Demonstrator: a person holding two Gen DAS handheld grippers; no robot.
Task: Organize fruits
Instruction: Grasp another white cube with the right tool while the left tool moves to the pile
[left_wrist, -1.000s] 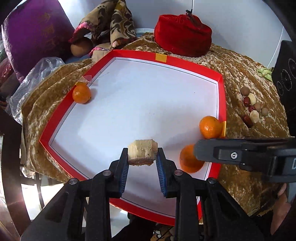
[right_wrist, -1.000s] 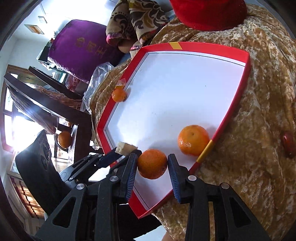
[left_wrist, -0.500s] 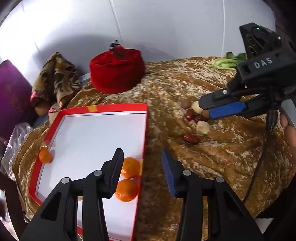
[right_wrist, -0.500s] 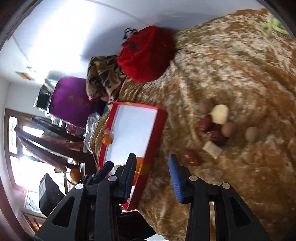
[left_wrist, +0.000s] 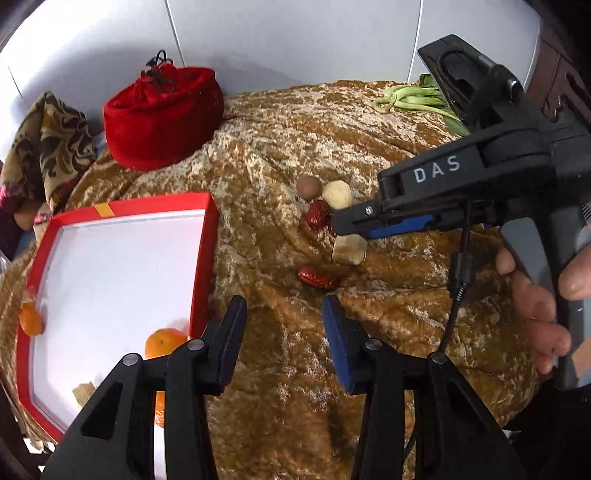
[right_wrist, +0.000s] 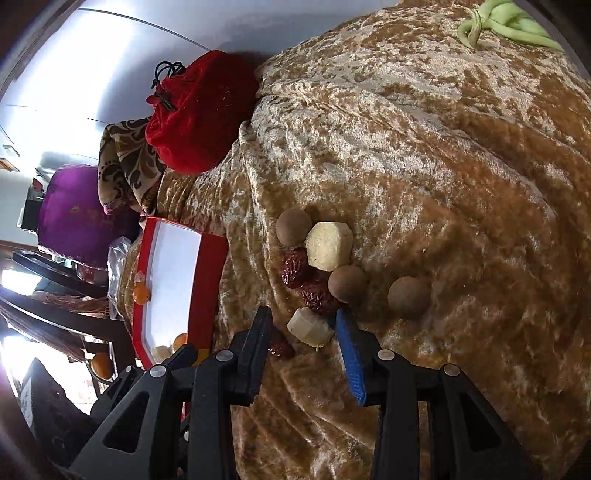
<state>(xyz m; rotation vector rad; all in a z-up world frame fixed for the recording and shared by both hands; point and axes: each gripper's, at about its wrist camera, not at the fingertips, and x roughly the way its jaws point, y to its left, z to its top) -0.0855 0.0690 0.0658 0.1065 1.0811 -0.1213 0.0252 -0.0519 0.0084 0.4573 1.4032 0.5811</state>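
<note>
- Already in the red tray (left_wrist: 201, 236): an orange (left_wrist: 164, 341) by the right wall, a second orange (left_wrist: 29, 321) at the left wall, part of a third showing behind the left gripper's finger, and a pale chunk (left_wrist: 85, 393) at the near edge
- Left to move, by my judgement: the small pile lying on the gold cloth (left_wrist: 288, 147) that covers the desk, well apart from the tray
- The pile holds round brown fruits (right_wrist: 293, 227), wrinkled red dates (right_wrist: 295, 271), a big pale chunk (right_wrist: 328, 245) and a smaller pale piece (right_wrist: 308, 326); one more date (left_wrist: 317, 277) lies nearest the tray
- The left gripper (left_wrist: 282, 325) hangs over bare cloth between tray and pile, jaws apart, nothing between them
- The right gripper (right_wrist: 303, 332) is down at the pile, jaws apart, the smaller pale piece sitting between the tips without the pads pressing on it
- The green vegetables (left_wrist: 410, 98) and the red pouch (left_wrist: 162, 114) sit at the back, untouched
- Roughly a third sorted, I reckon; the pile is the bulk of what remains
</note>
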